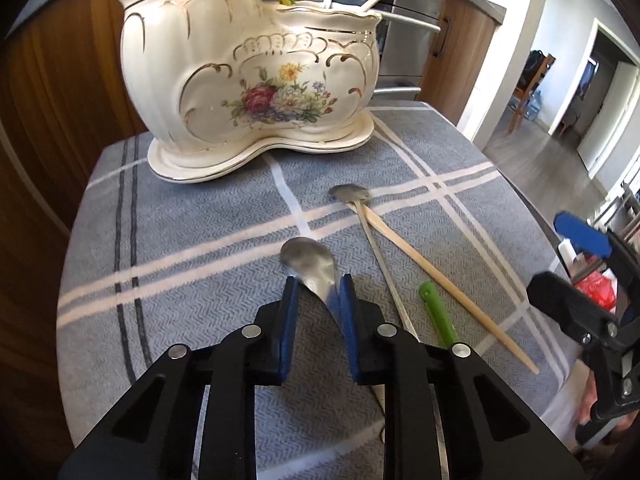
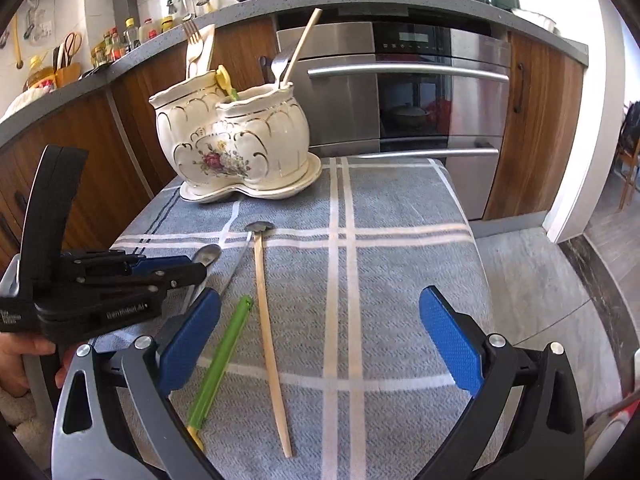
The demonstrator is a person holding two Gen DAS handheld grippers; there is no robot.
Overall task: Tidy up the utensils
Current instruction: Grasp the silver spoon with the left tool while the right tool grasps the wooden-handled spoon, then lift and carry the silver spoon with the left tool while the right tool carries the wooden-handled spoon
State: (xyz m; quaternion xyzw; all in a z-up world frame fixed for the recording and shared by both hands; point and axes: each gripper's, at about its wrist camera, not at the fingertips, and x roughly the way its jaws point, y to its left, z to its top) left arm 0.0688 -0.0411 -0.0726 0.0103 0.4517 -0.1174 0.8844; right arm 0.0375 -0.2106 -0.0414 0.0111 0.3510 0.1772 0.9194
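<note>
Kitchen with an oven behind, and a small desk (image 2: 400,264) under a grey plaid cloth. The holder (image 1: 248,80) at the far end already has forks, a chopstick and a yellow-topped piece in it, so I'd say we're partway. Left to sort, all in front of the holder: two spoons, a chopstick (image 2: 267,320) and a green stick (image 2: 224,352). My left claw (image 1: 318,296) is nearly closed around the near spoon (image 1: 308,264) at its neck; I can't tell if the pads bite yet. Right claw (image 2: 320,340) gapes wide, empty. Desk edges drop off close on both sides, though the run up to the holder looks open.
</note>
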